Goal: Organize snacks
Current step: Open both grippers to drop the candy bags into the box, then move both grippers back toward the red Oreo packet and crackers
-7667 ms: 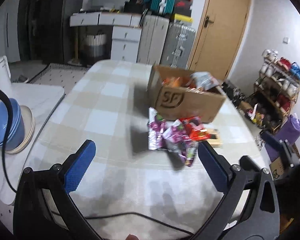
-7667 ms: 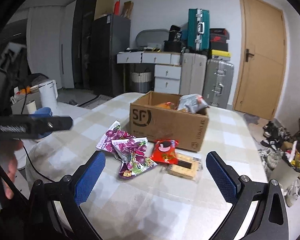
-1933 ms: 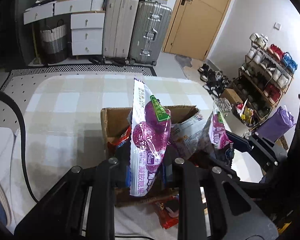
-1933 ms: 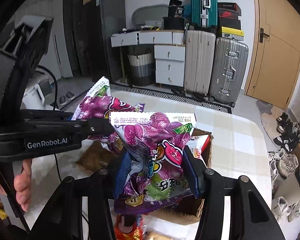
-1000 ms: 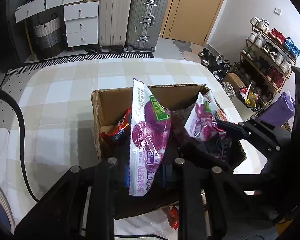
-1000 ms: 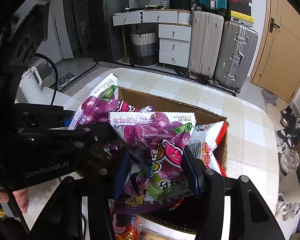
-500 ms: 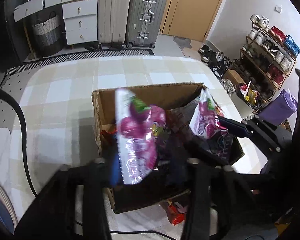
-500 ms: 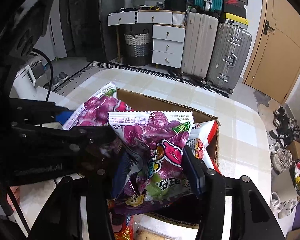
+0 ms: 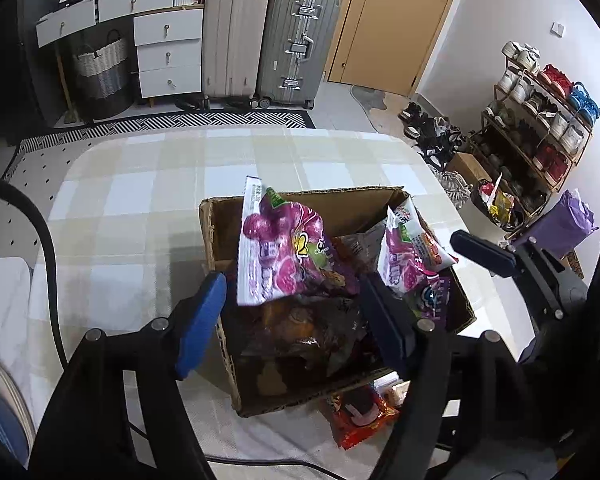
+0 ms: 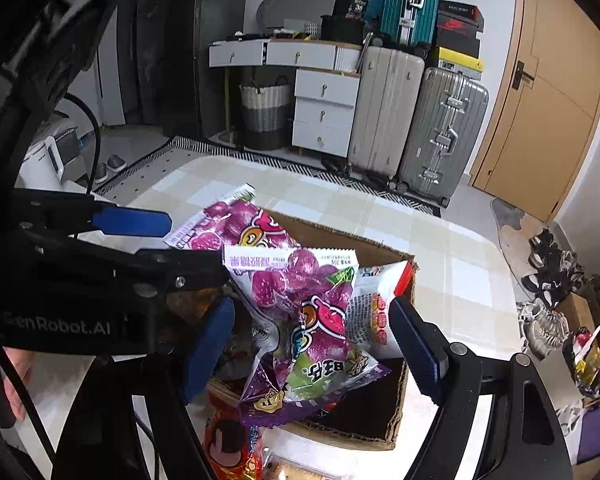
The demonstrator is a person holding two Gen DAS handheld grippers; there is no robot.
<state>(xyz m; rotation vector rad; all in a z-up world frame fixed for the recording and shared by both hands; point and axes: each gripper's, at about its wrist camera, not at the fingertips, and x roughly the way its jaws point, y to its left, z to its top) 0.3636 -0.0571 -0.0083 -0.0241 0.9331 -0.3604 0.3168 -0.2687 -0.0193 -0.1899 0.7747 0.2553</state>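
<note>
Checkered surface (image 9: 148, 208) carrying an open cardboard box (image 9: 224, 216) of snacks. Left gripper (image 9: 296, 316) and right gripper (image 10: 316, 344) both above the box, fingers apart. Two purple grape-candy bags (image 9: 284, 252) (image 10: 304, 308) lie loose atop the contents; a red packet (image 9: 360, 416) rests outside, beside the box.

- The box (image 9: 336, 390) is heaped with packets; two purple bags (image 9: 284, 252) stick up above its rim.
- Bare desk (image 9: 140, 208) left of and behind the box.
- A red packet (image 9: 360, 416) lies against the box's near wall.
</note>
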